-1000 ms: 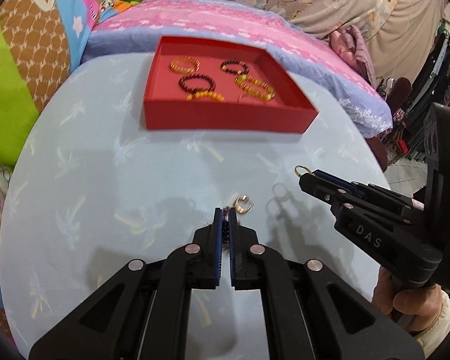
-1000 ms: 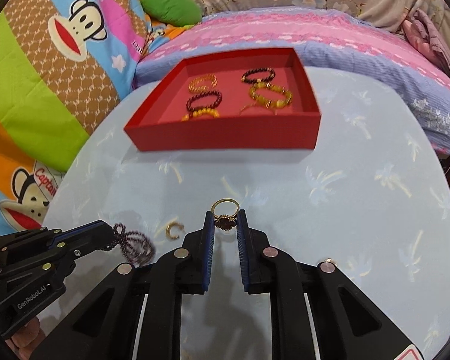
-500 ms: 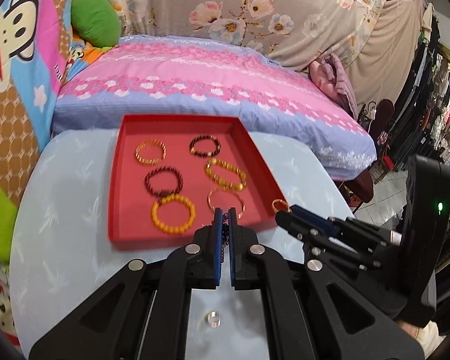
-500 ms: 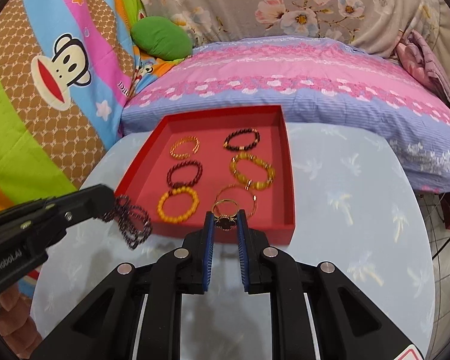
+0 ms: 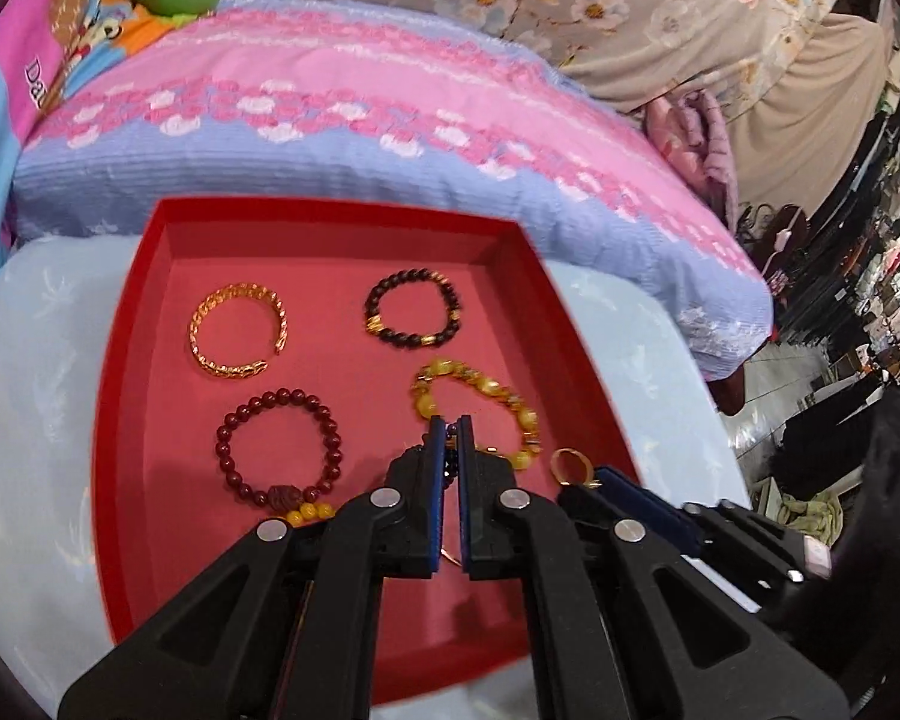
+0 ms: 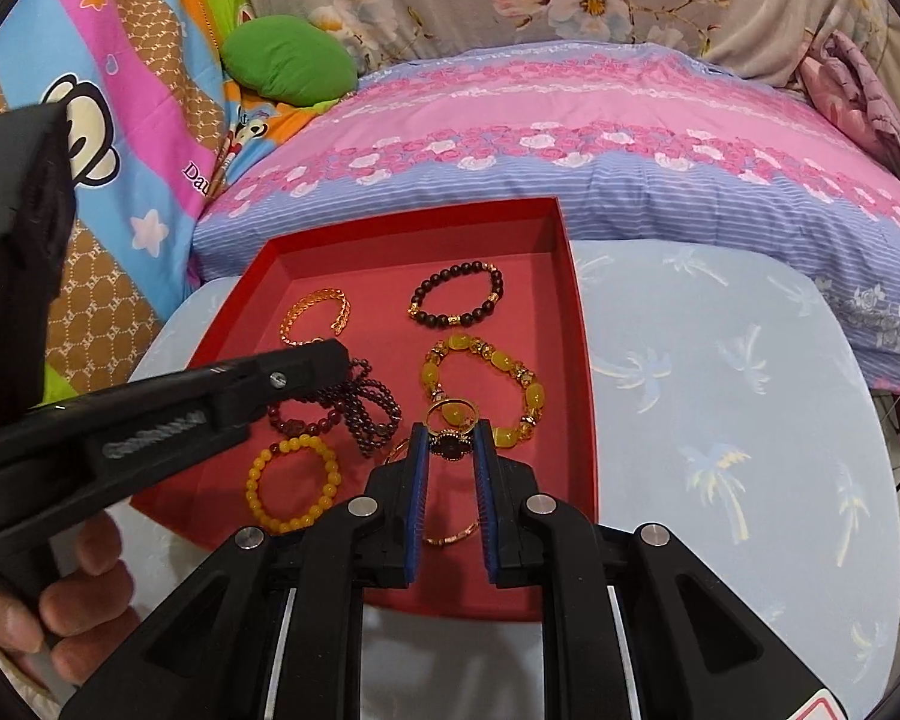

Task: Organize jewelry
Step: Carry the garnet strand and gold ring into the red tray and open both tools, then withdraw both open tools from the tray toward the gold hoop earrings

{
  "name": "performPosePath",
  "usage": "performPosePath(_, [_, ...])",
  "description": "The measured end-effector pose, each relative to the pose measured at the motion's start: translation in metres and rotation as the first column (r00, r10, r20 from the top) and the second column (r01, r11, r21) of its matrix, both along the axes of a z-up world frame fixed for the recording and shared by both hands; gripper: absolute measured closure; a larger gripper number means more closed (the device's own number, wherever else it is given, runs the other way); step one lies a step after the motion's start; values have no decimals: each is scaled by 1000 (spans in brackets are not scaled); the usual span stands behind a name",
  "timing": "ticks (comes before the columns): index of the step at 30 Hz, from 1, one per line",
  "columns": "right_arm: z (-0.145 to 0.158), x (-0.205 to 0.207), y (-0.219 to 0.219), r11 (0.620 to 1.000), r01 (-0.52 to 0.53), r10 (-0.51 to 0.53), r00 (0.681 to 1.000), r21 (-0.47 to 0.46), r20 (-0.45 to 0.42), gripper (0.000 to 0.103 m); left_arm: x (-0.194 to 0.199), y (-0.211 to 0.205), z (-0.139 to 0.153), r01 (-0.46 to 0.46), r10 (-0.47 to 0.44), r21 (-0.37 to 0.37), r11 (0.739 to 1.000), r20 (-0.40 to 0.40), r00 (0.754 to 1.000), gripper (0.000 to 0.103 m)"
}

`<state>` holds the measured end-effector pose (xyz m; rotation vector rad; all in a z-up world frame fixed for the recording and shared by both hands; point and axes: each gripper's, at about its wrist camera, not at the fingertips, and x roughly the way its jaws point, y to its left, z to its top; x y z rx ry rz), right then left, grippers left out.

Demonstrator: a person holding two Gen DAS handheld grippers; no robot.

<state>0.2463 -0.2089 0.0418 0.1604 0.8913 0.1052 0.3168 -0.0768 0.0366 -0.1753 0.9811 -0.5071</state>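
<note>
A red tray (image 5: 126,360) (image 6: 579,360) on the round table holds several bracelets. My left gripper (image 5: 448,429) (image 6: 336,363) is shut on a dark purple beaded bracelet (image 6: 369,408), which hangs over the tray's middle above a dark red bead bracelet (image 5: 279,453). My right gripper (image 6: 450,435) (image 5: 594,483) is shut on a gold ring with a dark stone (image 6: 450,420) (image 5: 570,465), held over the tray's front right part near a yellow stone bracelet (image 6: 492,384) (image 5: 480,402).
The tray also holds a gold chain bangle (image 5: 237,327), a black bead bracelet (image 5: 414,315), a yellow bead bracelet (image 6: 291,483) and a thin gold bangle (image 6: 450,537). The pale blue table (image 6: 720,420) abuts a pink and purple bed (image 6: 570,150).
Both grippers have moved forward from above the table to over the red tray, each still holding its piece. The small ring on the table has dropped out of view.
</note>
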Motion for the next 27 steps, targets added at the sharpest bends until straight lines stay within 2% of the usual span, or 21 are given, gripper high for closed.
performPosePath(4, [-5,8,4,1000,-13,13,1000,2,-8,89,9,6,-14,-32,33,30,999,-2,999,99])
performPosePath(8, [-8,12,10,1000,-29,29,1000,5,-12,89,10,14,-14,-54,54,28,998,6,999,97])
performPosePath(10, [-9,13,12,999,-35,35,999,4,-14,89,8,18,-12,-73,73,30,997,20,997,85])
performPosePath(12, [-10,13,16,999,-40,40,999,-1,-17,89,6,22,-8,-95,94,36,995,38,995,76])
performPosePath(16, [-12,11,17,999,-37,37,999,-3,-17,85,2,31,-2,-125,123,26,992,55,991,71])
performPosePath(19, [-11,8,15,1000,-28,28,1000,-4,-10,80,-1,37,3,-137,136,25,990,66,989,70])
performPosePath(27, [5,-9,2,1000,10,-10,1000,3,12,80,-23,51,13,-161,160,7,987,71,984,70])
